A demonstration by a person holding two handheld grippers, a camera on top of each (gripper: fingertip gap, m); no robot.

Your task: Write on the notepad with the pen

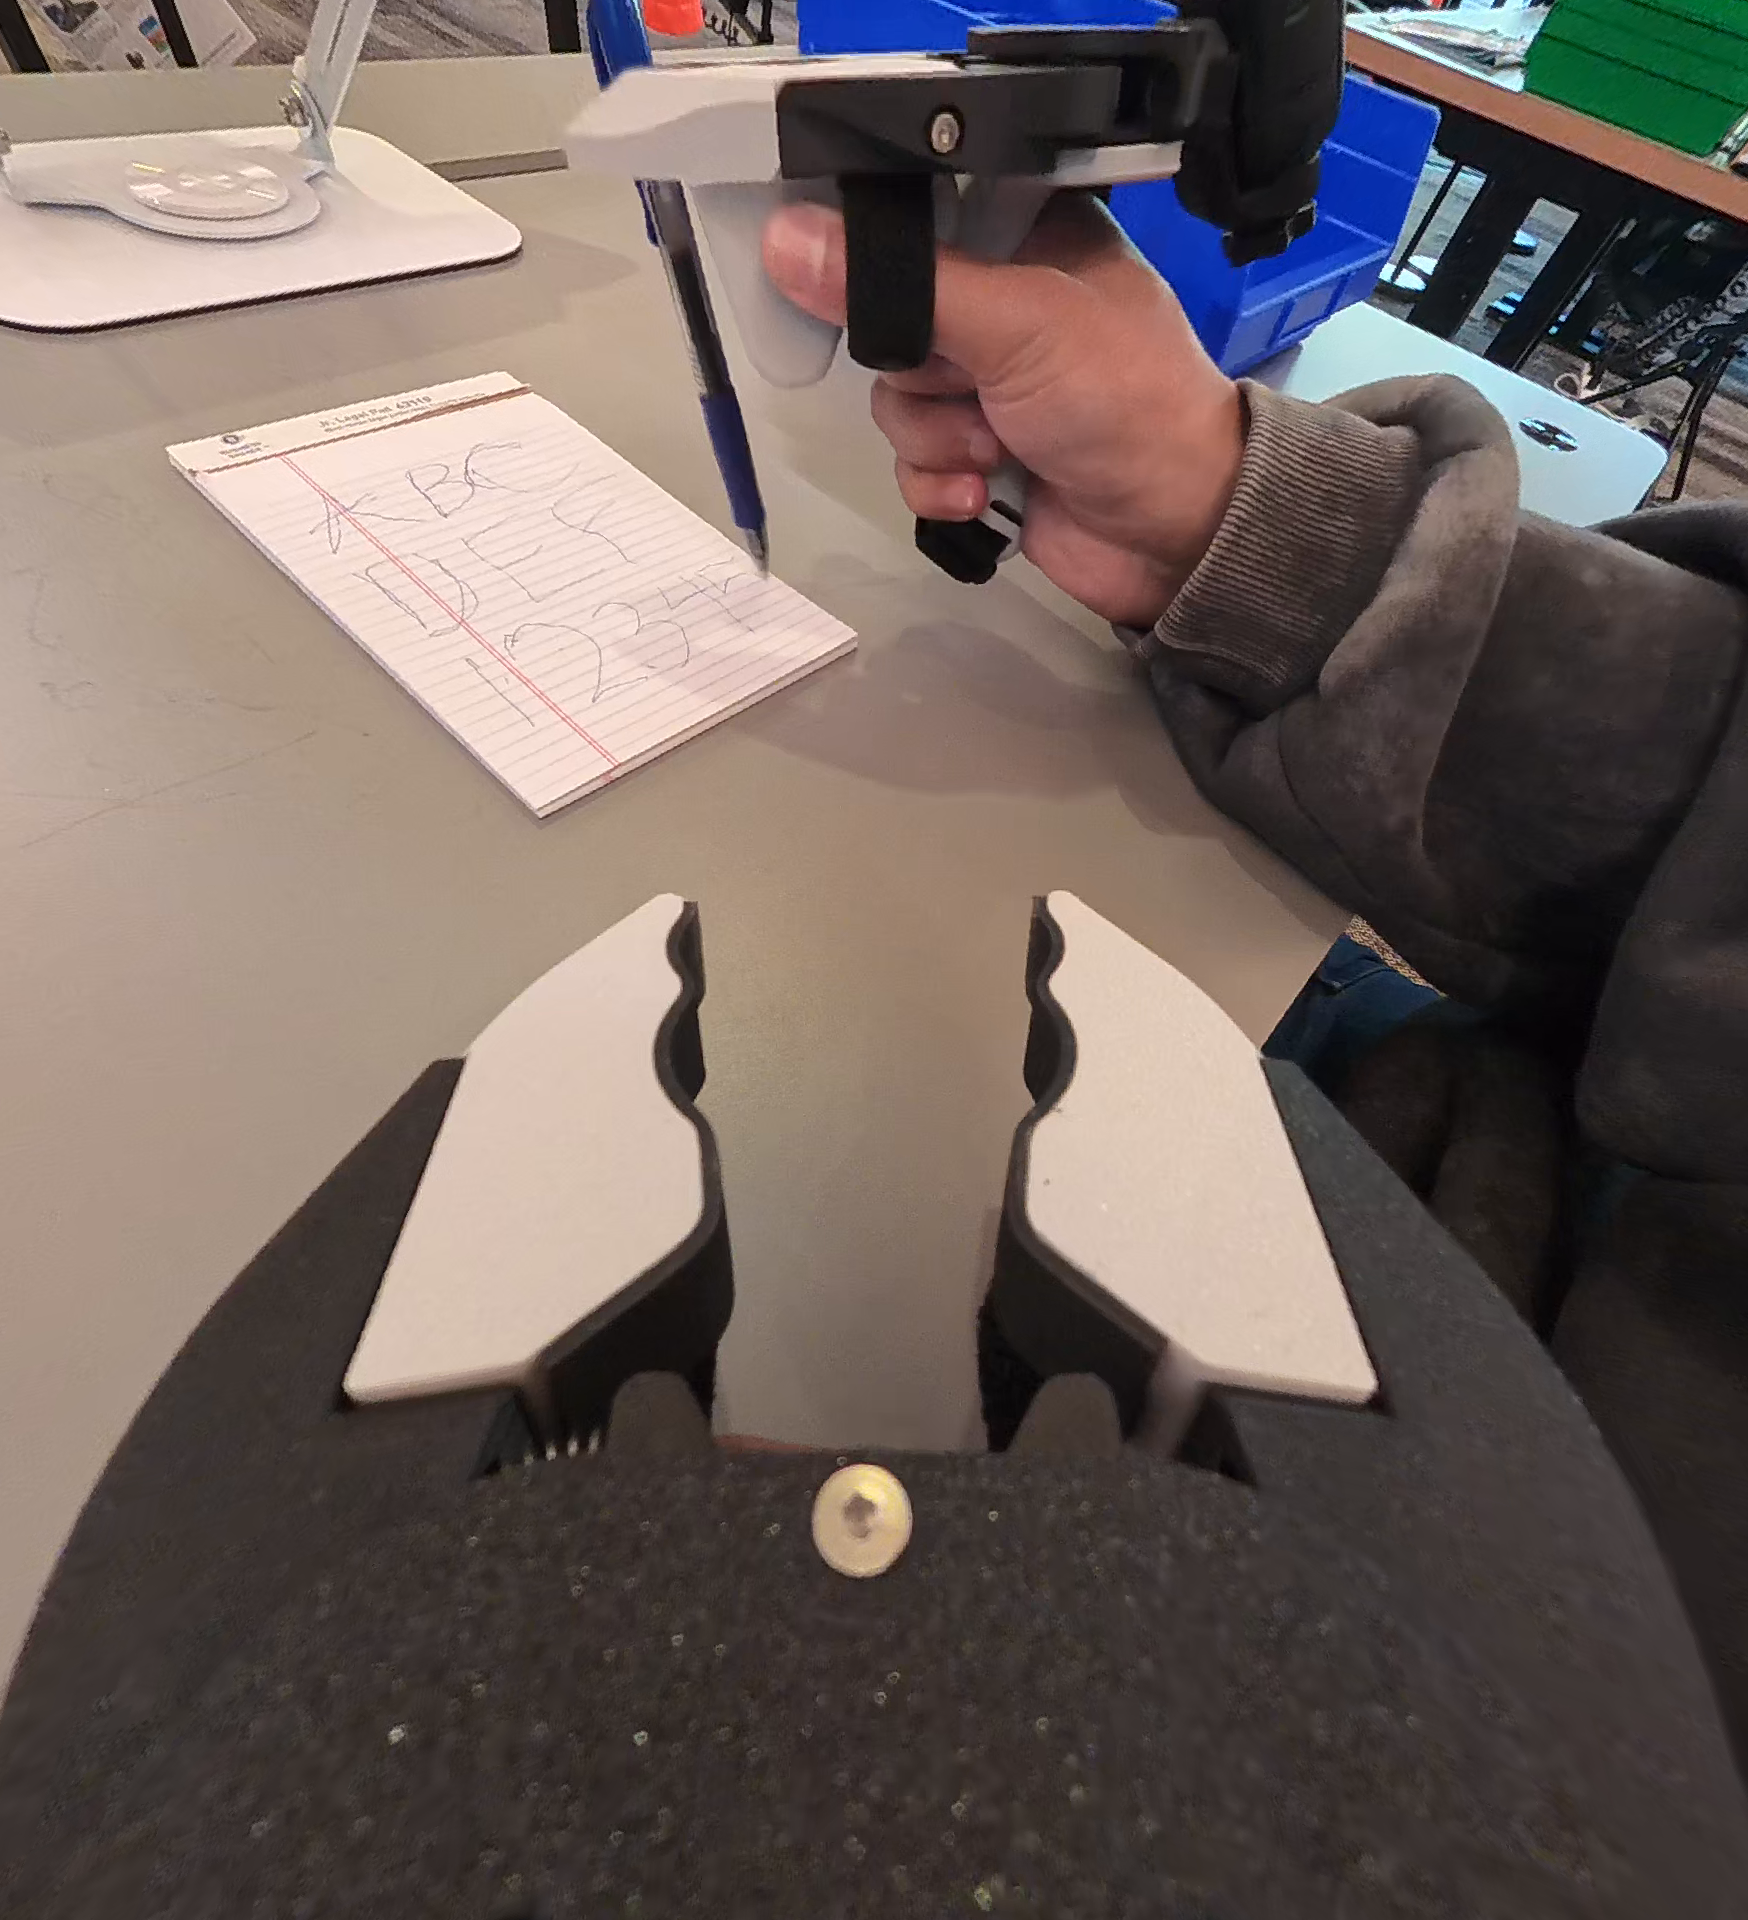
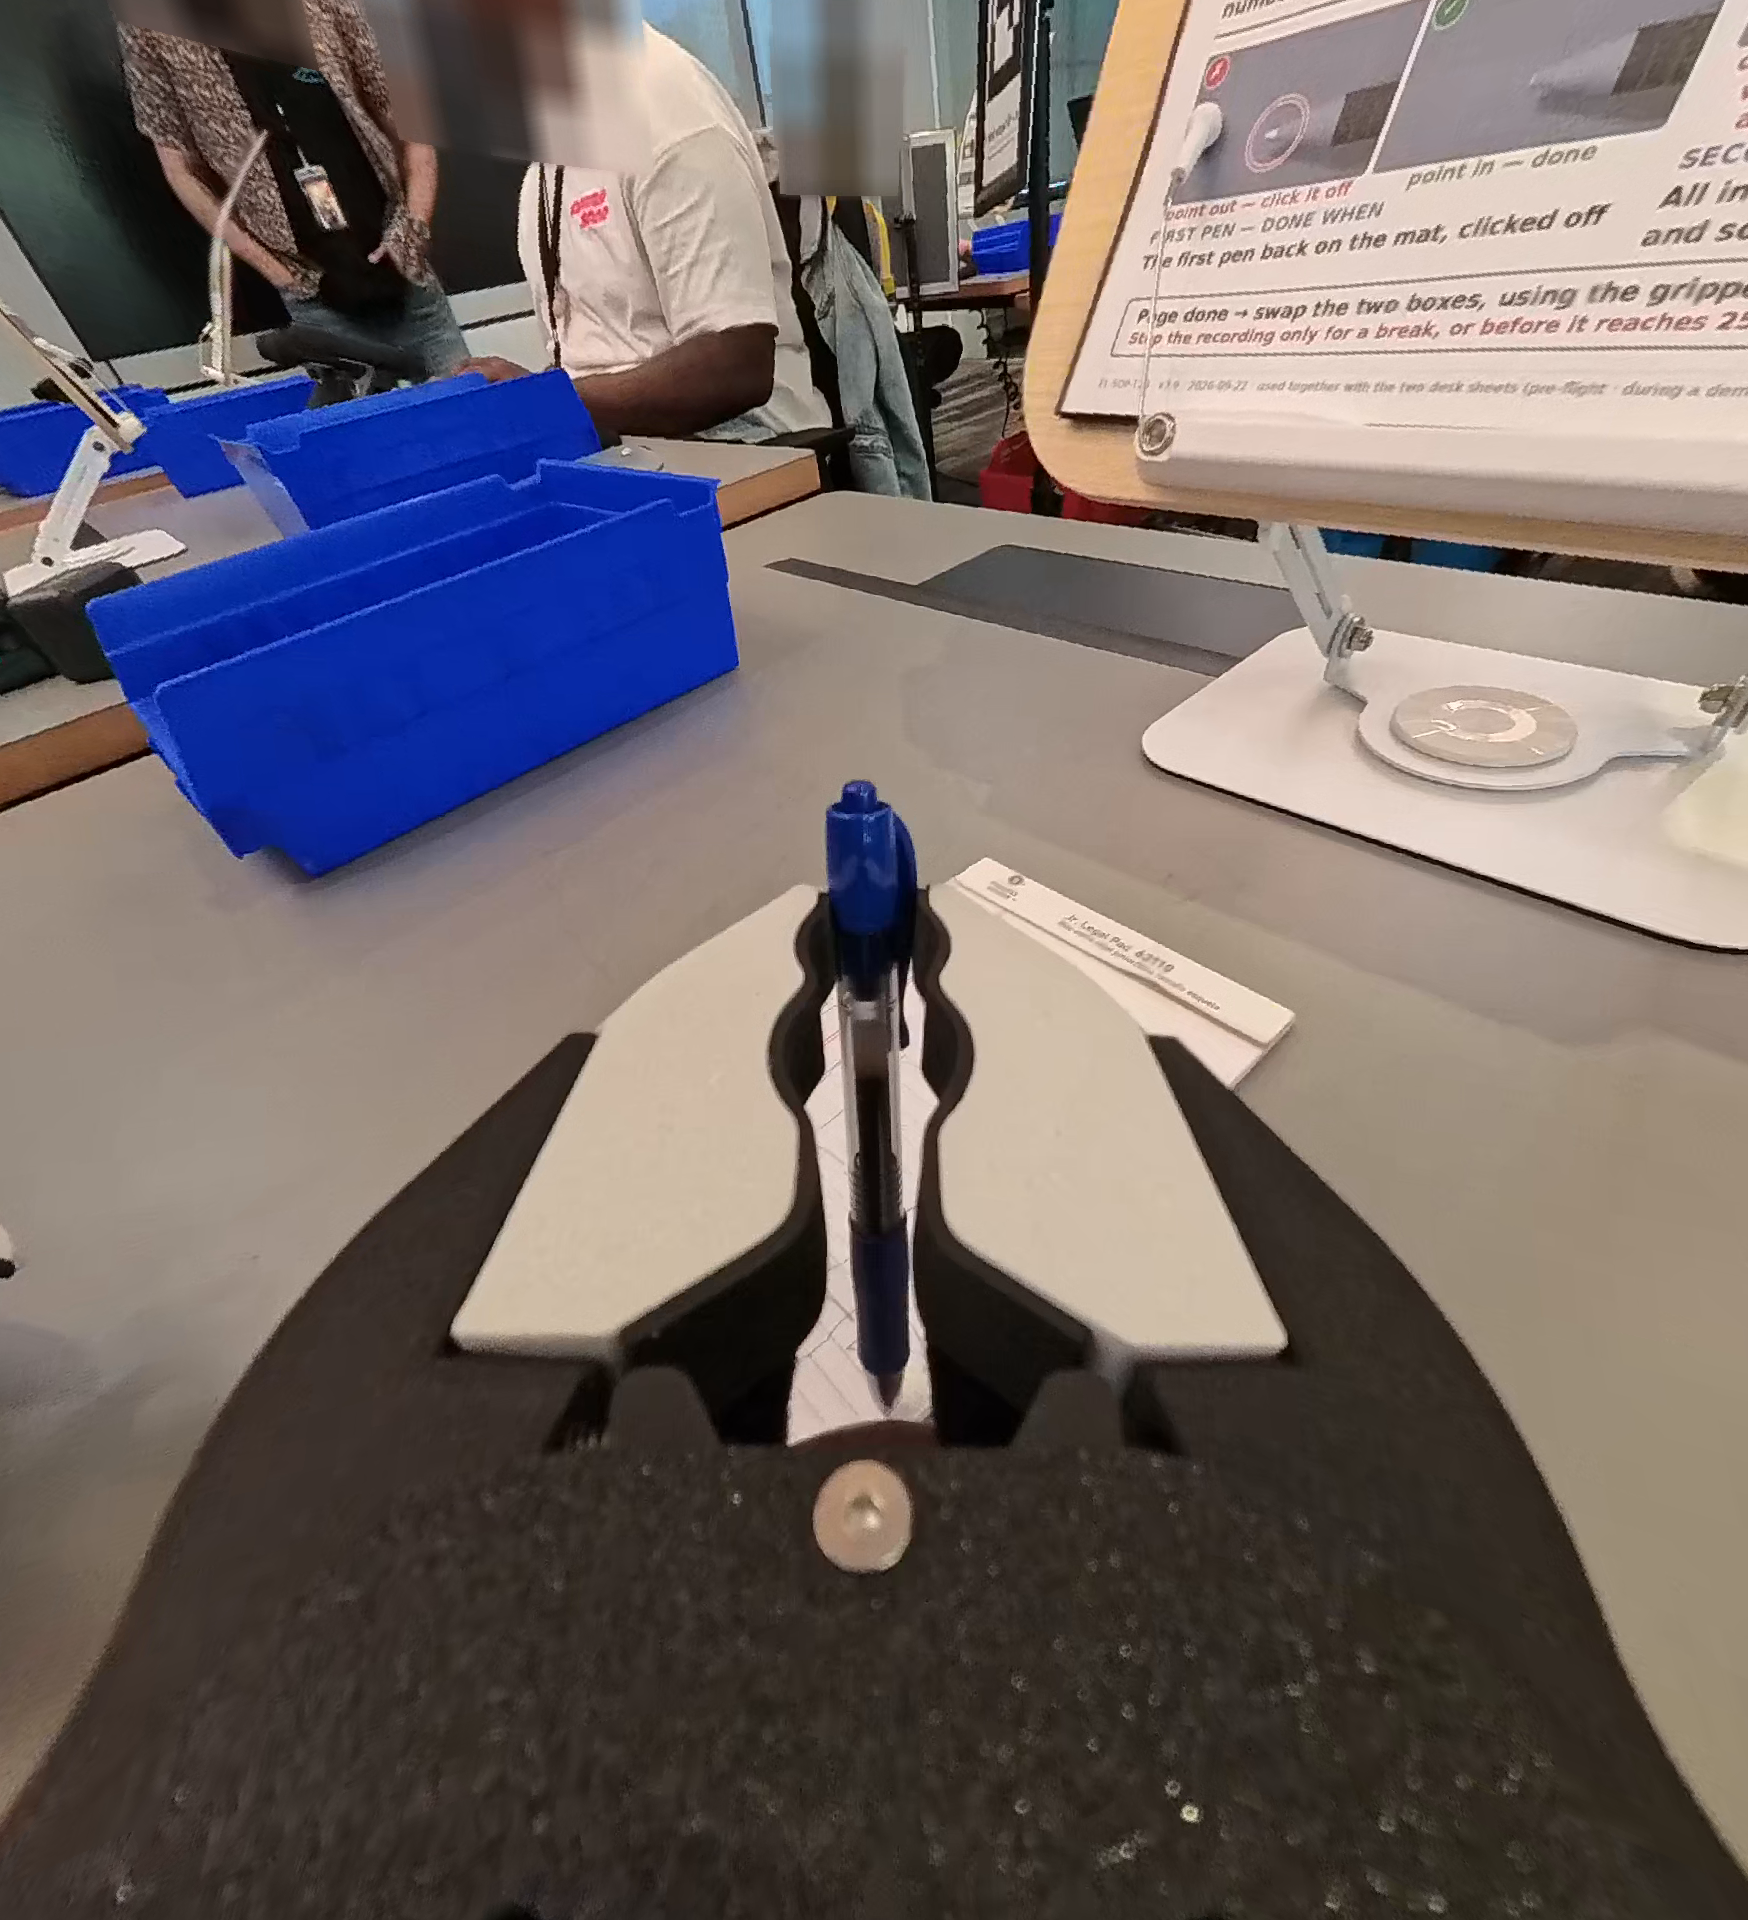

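Observation:
A white lined notepad (image 1: 506, 582) lies on the grey table and bears three rows of handwriting. My right gripper (image 2: 870, 914) is shut on a blue pen (image 2: 875, 1122), held nearly upright. In the left wrist view the pen (image 1: 719, 416) points down and its tip touches the pad's right edge at the end of the bottom row. A hand in a grey sleeve holds that gripper (image 1: 797, 187). My left gripper (image 1: 865, 925) is open and empty above the bare table, nearer than the pad. The pad's top edge (image 2: 1140, 966) shows past the right fingers.
A white stand base (image 1: 174, 229) sits behind the pad and carries a tilted instruction board (image 2: 1472, 260). Blue bins (image 2: 413, 644) stand at the table's far side. Other people sit and stand at tables beyond. A white laptop (image 1: 1472, 416) lies behind the sleeve. The grippers' ends are close to 20 centimeters from one another.

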